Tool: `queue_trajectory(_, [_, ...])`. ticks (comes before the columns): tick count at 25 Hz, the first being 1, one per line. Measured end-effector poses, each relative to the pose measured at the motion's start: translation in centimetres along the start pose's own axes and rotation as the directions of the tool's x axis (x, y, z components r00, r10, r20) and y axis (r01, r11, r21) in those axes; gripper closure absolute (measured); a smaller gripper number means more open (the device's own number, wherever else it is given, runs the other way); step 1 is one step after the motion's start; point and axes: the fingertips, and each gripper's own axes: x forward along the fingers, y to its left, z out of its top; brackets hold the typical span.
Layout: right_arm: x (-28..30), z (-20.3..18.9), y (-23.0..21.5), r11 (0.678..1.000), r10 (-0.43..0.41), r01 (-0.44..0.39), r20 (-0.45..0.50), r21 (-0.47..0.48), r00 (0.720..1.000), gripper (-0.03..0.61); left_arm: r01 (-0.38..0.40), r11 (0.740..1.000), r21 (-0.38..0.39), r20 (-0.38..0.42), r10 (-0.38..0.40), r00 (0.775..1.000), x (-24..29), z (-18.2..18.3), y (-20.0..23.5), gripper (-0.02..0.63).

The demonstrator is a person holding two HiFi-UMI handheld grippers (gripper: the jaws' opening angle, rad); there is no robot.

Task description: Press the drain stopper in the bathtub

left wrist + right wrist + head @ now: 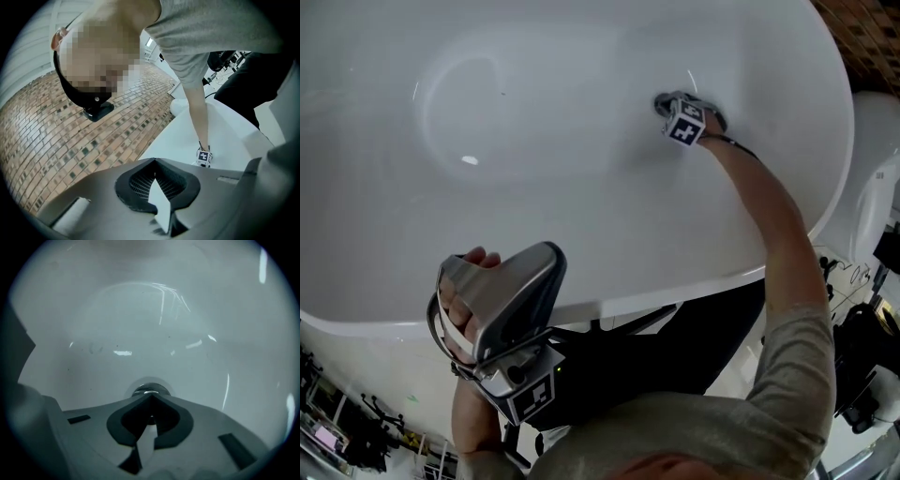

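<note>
Down in the tub [581, 216], my right gripper [150, 398] sits at the stopper [142, 389], jaws pinched together; left gripper [154, 161] is closed too, empty.

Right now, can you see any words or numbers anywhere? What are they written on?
None: no word, number or brand can be read in any view.
Right cube on the right gripper: only black-and-white square markers, no letters.
Left cube on the left gripper: the same kind of pattern, no text.
Bathtub: plain white, no print.
Drain stopper: bare metal, no mark that can be read.
</note>
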Motion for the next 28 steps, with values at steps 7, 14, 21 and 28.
queue_trajectory(7, [-2.8, 0.4, -1.2, 0.997, 0.065, -0.061, -0.085, 0.047, 0.994, 0.575, -0.007, 1.0, -0.015, 0.01, 0.007, 1.0, -0.4, -0.5, -0.9, 0.604])
queue_trajectory(14, [-22.3, 6.9, -4.8, 0.977, -0.123, 0.06, 0.309, 0.206, 0.943, 0.577, -0.025, 1.0, 0.02, 0.013, 0.024, 1.0, -0.6, -2.1, -1.7, 0.604])
queue_trajectory(21, [-51.4, 11.0, 2.5, 0.919, -0.394, 0.269, 0.652, 0.288, 0.648, 0.578, -0.07, 0.997, 0.021, 0.034, 0.069, 0.997, -1.0, -2.2, -0.5, 0.604])
queue_trajectory(28, [-70.9, 10.5, 18.6, 0.811, -0.557, 0.394, 0.777, 0.432, 0.295, 0.578, -0.241, 0.967, -0.08, 0.177, 0.252, 0.952, -7.5, 7.0, 5.7, 0.604])
